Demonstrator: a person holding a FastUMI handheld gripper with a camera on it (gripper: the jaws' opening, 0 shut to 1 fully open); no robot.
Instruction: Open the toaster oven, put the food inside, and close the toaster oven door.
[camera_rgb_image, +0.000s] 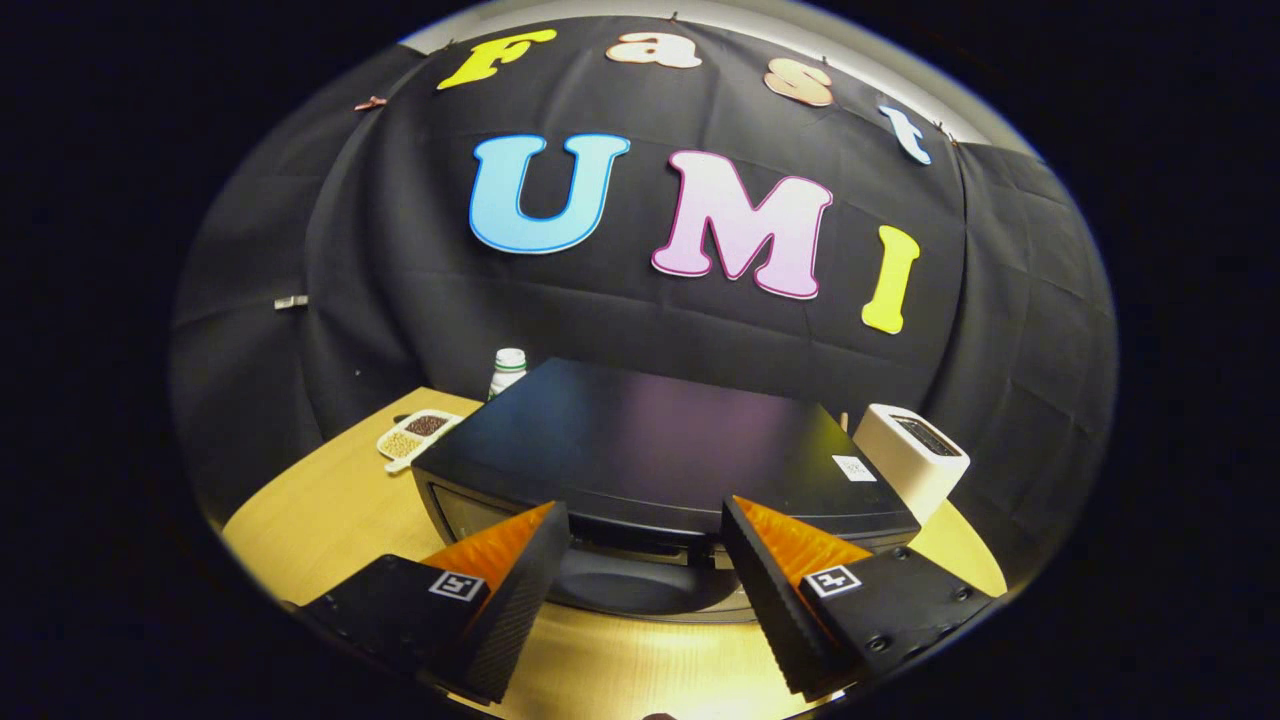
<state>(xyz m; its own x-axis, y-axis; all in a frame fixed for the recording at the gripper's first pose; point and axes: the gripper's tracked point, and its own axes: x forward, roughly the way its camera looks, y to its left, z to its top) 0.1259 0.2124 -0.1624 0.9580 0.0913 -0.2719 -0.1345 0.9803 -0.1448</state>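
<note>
While the gripper (645, 520) hovers just above the front edge of the toaster oven (650, 450), its two fingers stand wide apart and hold nothing. The toaster oven is a black box on the wooden table (320, 510), directly ahead of the fingers; its long axis runs from side to side, and its front with the door faces toward the gripper. The door looks closed, and its glass and the handle show between the two fingertips. The gripper looks down over the flat top of the oven at a slight angle, with the fingers on either side of the door's middle, not touching it as far as I can tell. Beyond the oven's left corner stand a white bottle (508, 370) and a divided tray with grains (415, 435). Just beside its right corner sits a white toaster (915, 455).
</note>
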